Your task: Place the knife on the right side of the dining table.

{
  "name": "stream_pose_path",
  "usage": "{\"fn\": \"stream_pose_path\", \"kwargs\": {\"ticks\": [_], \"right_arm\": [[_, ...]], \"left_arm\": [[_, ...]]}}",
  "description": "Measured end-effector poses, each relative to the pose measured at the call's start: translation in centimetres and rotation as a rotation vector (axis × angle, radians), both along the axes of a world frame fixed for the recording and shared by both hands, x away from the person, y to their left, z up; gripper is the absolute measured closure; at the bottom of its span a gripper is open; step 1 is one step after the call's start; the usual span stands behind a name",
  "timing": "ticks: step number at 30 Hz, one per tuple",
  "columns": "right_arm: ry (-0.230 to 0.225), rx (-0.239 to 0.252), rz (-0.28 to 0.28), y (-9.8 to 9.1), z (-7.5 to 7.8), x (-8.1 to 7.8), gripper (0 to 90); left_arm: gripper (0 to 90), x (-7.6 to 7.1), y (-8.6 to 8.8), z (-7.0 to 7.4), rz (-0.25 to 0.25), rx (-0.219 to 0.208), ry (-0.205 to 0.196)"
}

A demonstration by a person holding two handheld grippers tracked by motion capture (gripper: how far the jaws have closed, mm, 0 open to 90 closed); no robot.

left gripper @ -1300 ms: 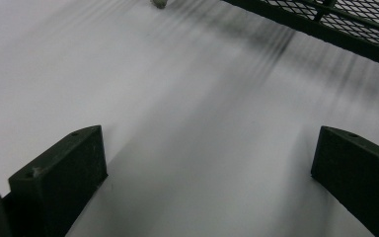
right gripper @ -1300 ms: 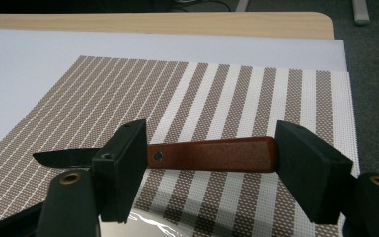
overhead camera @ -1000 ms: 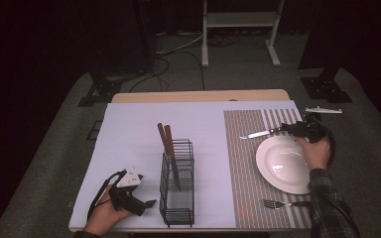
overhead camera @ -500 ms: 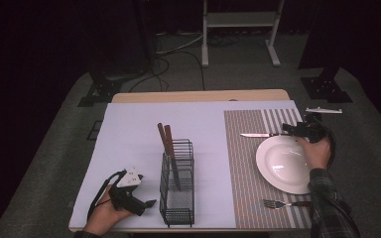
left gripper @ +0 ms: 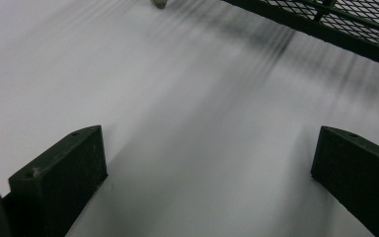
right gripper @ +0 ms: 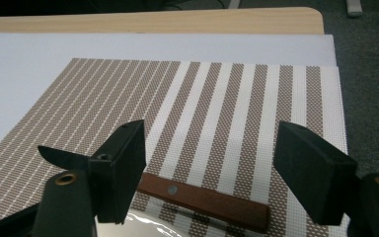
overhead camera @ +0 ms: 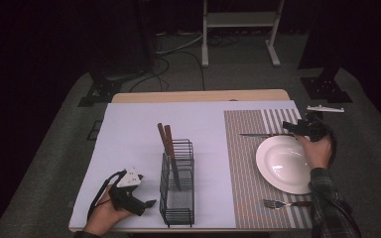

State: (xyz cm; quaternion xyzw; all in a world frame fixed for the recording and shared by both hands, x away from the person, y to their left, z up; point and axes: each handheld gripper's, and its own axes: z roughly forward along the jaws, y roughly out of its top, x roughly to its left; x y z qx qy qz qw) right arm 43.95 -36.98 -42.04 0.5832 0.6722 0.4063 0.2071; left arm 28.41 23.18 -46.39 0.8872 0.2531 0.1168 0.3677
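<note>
Knife: wood-handled table knife with a dark metal blade is lying flat on the brown-and-cream striped woven placemat, just beyond the far rim of the round white ceramic plate, blade pointing left.
Right gripper: right gripper is hovering low over the knife handle, black jaws standing wide apart with the handle lying crosswise between them, nothing clamped.
Left gripper: left gripper is resting on the white table cover at the near left corner, jaws spread wide and empty, just beside the black wire-mesh cutlery caddy.
Caddy contents: two more brown handles are sticking up out of the caddy's far end.
Fork: metal fork with a brown handle is lying on the placemat's near edge, near side of the plate.
Handling: knife looks light and stiff, I'd judge; the blade is thin and slick, so the riveted wooden handle is giving the surer hold, taken about mid-length.
Risk: knife is lying very flat and close to the plate's rim, so a low grab could be nudging the plate or skidding the knife on the weave.
</note>
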Motion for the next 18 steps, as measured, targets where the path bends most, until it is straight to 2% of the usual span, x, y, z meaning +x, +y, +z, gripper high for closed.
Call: {"fn": "stream_pose_path", "kwargs": {"ticks": [5, 7, 11, 15, 18], "right_arm": [[-0.019, -0.005, 0.011, 0.4, 0.6, -0.2, 23.2], [-0.027, -0.004, 0.02, 0.8, 1.0, -0.3, 19.1], [-0.019, -0.003, 0.032, 1.3, 1.4, -0.4, 14.4], [-0.015, -0.027, 0.054, 2.1, 1.8, -0.6, 10.6], [-0.031, -0.046, 0.071, 2.8, 2.1, -1.0, 7.5]], "left_arm": [[0.0, 0.0, 0.0, 0.0, 0.001, 0.0, 0.0], [0.0, 0.0, 0.0, 0.0, 0.0, 0.001, 0.0], [0.0, 0.0, 0.0, 0.0, 0.001, 0.0, 0.001], [0.0, 0.0, 0.0, 0.0, 0.0, 0.001, 0.0], [0.0, 0.0, 0.0, 0.0, 0.0, 0.001, 0.0]]}}
